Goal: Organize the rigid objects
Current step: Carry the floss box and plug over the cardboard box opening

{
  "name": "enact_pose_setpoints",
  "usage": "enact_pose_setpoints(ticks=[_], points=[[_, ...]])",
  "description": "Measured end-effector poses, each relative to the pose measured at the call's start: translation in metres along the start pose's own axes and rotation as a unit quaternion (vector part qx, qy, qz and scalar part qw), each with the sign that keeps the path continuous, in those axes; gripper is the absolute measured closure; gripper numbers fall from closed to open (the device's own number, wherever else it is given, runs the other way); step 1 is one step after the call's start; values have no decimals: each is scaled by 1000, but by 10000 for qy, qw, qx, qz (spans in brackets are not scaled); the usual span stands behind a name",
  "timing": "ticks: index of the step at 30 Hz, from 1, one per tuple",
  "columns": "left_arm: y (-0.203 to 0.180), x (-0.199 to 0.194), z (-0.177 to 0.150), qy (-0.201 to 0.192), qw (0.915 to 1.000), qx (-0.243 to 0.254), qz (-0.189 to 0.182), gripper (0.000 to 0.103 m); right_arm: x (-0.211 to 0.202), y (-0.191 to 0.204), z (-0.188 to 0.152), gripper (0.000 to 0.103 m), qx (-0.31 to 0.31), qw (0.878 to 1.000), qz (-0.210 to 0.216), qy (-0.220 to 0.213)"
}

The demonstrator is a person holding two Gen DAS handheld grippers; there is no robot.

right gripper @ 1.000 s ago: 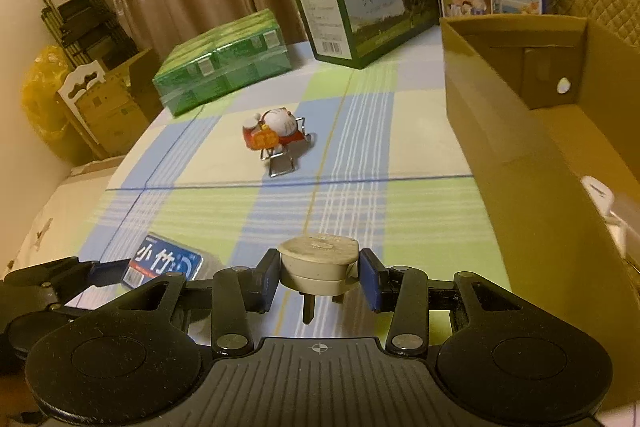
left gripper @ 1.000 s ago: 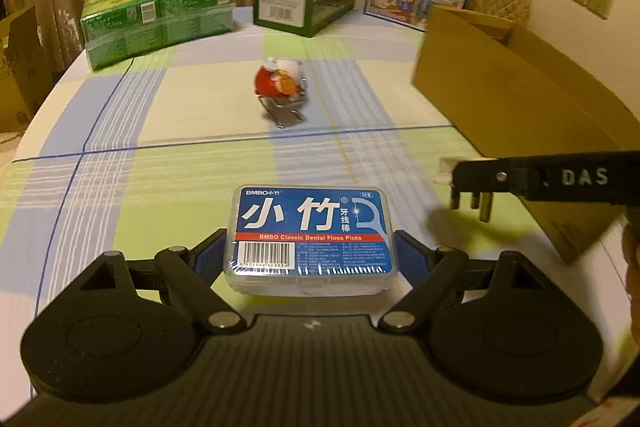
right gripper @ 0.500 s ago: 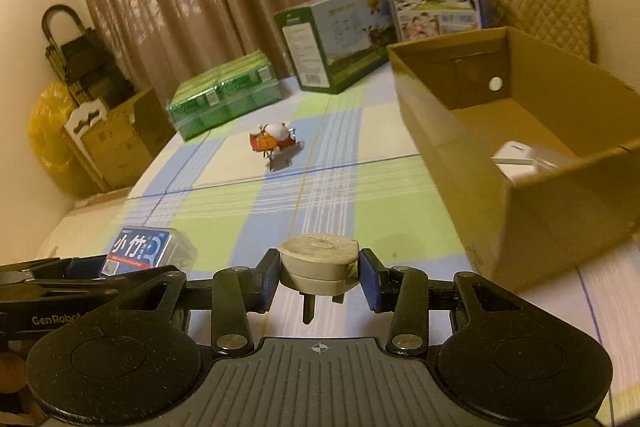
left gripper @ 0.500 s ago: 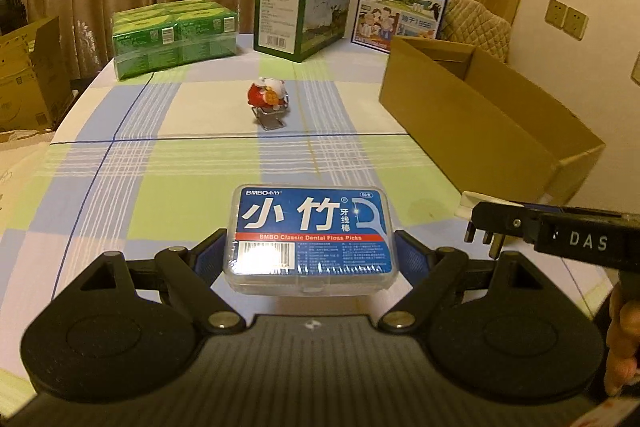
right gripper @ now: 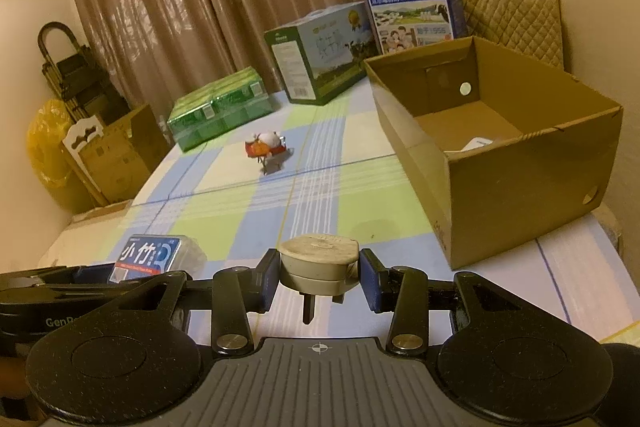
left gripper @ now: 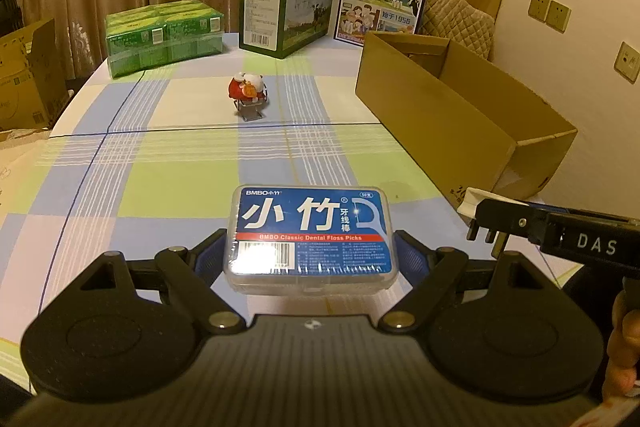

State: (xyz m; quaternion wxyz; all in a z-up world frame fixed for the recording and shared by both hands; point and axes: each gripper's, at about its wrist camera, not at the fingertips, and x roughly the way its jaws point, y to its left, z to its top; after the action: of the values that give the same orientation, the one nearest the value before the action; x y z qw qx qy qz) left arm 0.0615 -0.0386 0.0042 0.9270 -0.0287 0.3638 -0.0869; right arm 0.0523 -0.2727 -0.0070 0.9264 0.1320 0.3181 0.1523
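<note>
L gripper (left gripper: 312, 253) clamps a clear floss-pick box (left gripper: 312, 233), blue label "BMBO Classic Dental Floss Picks", above the checked tablecloth (left gripper: 180, 183). R gripper (right gripper: 319, 279) pinches a beige plug adapter (right gripper: 318, 261) (prongs down) near the cardboard box (right gripper: 520, 183).

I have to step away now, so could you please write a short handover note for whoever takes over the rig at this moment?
Left gripper: shut on the dental floss box, held above the table.
Right gripper: shut on the plug adapter, prongs down.
Cardboard box: open, at the table's right side, with a white item already inside.
Small red toy: on the table, mid-cloth, untouched.
Left to do: probably drop both held items into the box, then fetch the toy.
</note>
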Motion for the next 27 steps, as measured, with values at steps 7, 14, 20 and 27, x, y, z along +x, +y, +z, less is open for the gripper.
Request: enact_pose_setpoints(ticks=[7,14,20,27], points=[[-9,-6,2,-44,10000,61,-42,20,-11,-1,4,64,12,9999,18,-127],[-16,-10,5,-107,9998,89,-148,20,-22,-6,9,64,-6,9997,-72,-235],[-27,-12,11,-164,9994,155,-260,20,-36,-16,13,64,-14,9990,-235,-377],[-51,-12,23,-244,9981,343,-443,20,-53,-38,24,64,-36,9975,-444,-551]])
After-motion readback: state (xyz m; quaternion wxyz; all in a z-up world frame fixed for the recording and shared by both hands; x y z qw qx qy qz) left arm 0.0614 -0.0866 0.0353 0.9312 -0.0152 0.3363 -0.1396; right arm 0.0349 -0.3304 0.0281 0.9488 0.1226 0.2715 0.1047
